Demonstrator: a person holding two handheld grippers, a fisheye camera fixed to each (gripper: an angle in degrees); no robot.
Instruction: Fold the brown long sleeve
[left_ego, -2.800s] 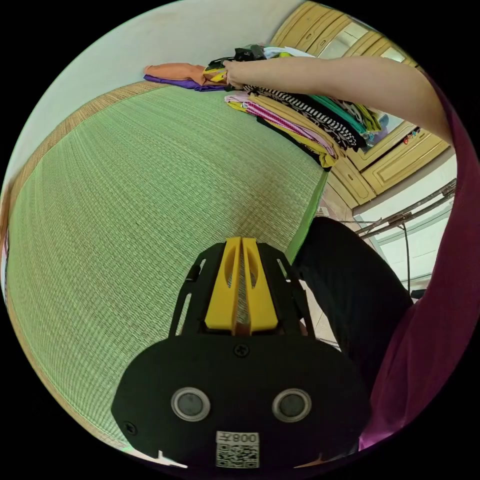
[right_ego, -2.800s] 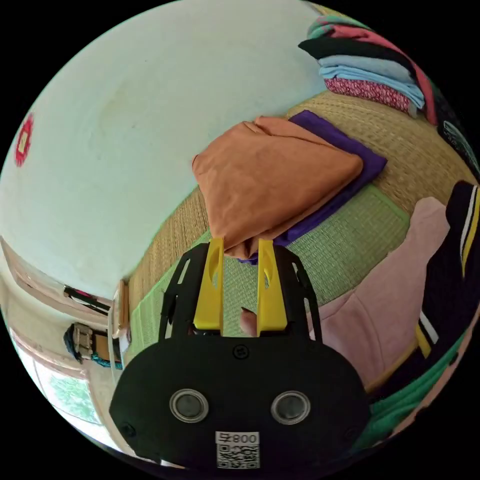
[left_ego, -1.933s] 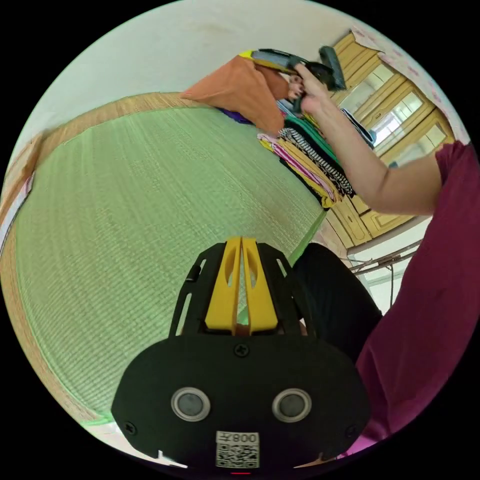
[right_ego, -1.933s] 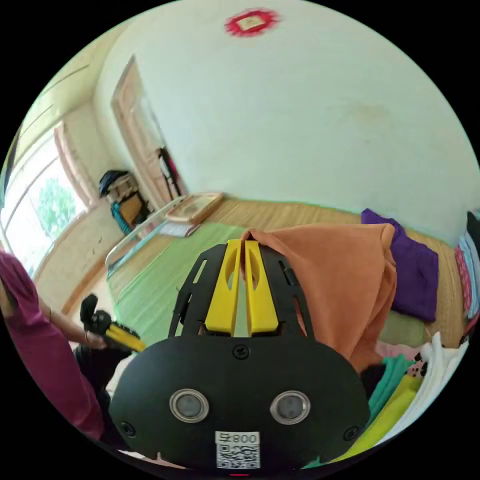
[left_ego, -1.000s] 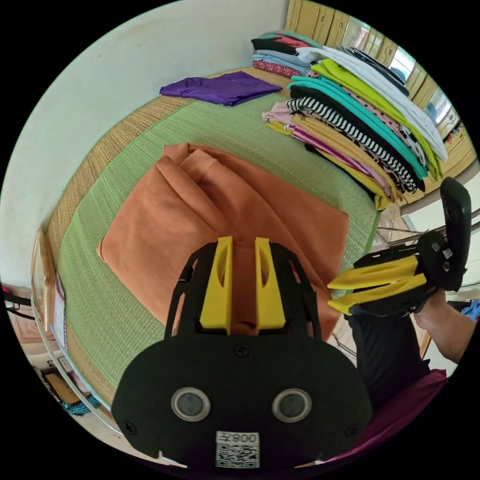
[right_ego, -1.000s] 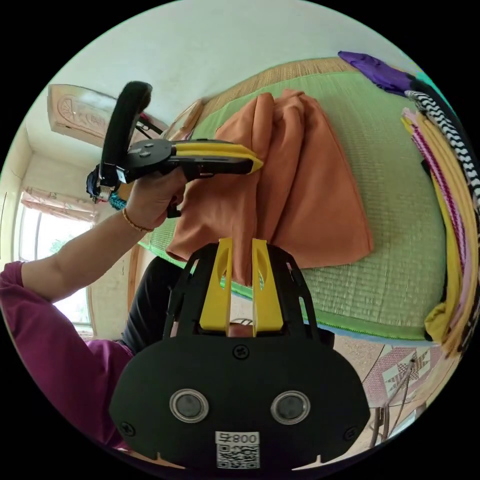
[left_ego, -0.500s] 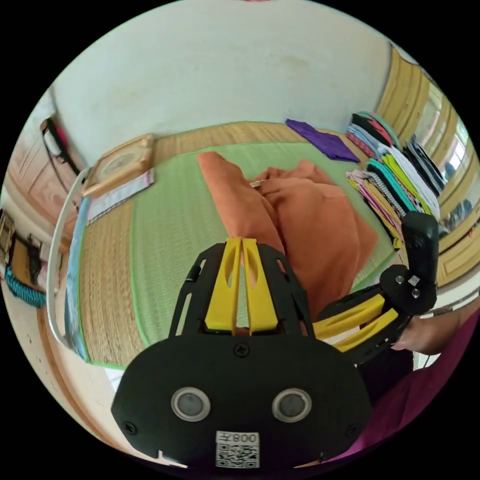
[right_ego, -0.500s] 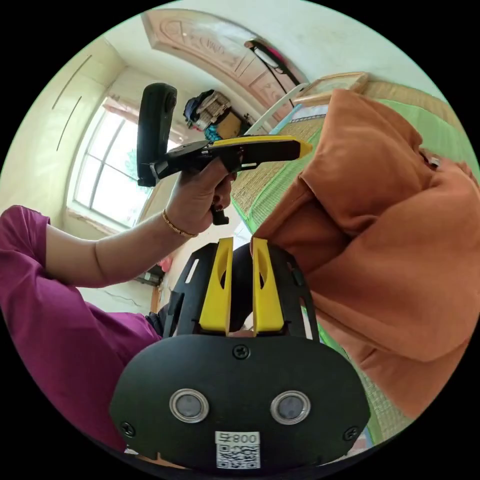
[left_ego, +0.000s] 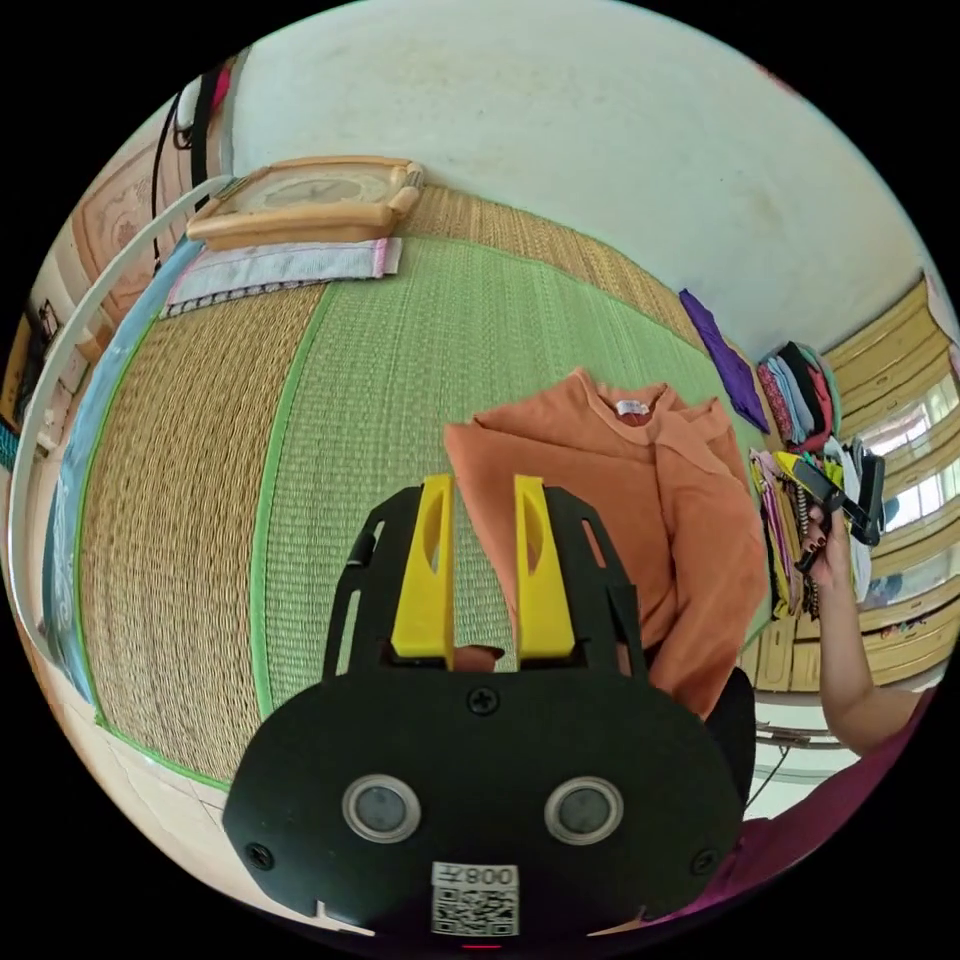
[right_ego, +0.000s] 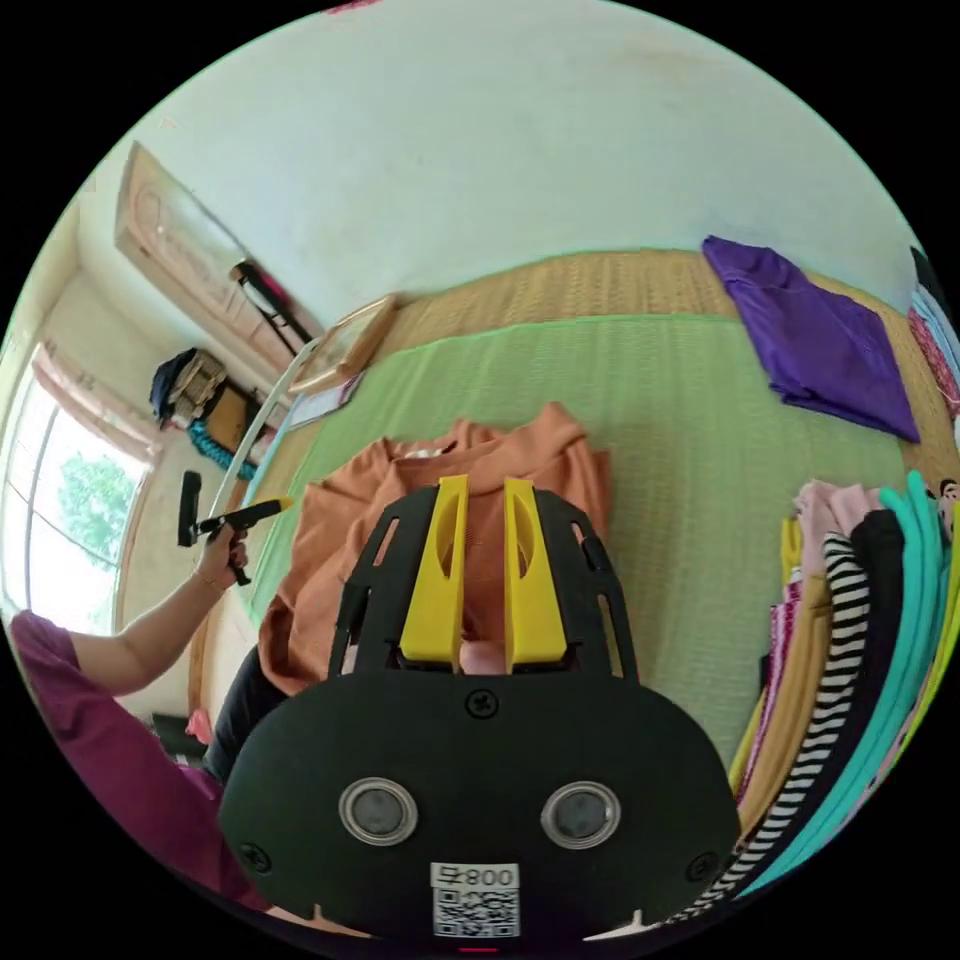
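The brown long sleeve (left_ego: 620, 500) lies partly spread on the green mat (left_ego: 400, 350), collar toward the wall, its near edge hanging off the mat. The left gripper (left_ego: 478, 560) hangs above it with its 2 jaws apart, gripping nothing. The right gripper (right_ego: 478, 570) is likewise parted over the garment. A purple cloth (right_ego: 810, 340) and a stack of folded clothes (right_ego: 860, 640) lie nearby.

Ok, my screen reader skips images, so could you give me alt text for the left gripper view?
A brown long sleeve lies loosely spread, collar up, on a green woven mat, with the left gripper open just above its near edge. To the right, a hand raises the right gripper near stacked folded clothes.
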